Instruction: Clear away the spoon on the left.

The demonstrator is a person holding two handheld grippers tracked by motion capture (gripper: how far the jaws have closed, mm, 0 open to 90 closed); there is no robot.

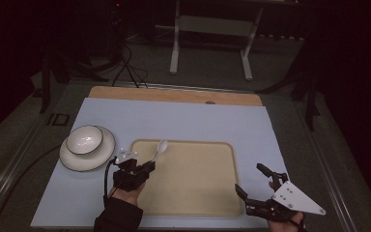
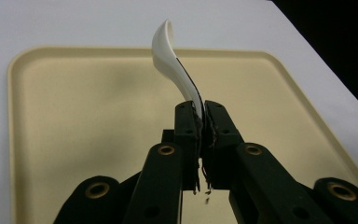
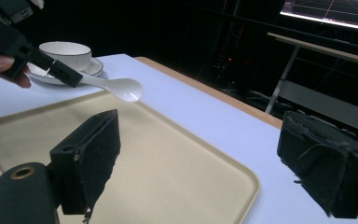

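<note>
Where white tabletop (image 1: 183, 121) meets wood edge | dark room | beige tray (image 1: 198, 193)

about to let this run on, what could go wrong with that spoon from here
1. The left gripper pinches the white spoon only at its handle tip, so the spoon may pivot or slip out.
2. The spoon hangs above the tray's far rim; dropped, it could strike the rim and bounce off.
3. The bowl on its plate sits close to the left hand; a swing that way could knock it.
</note>
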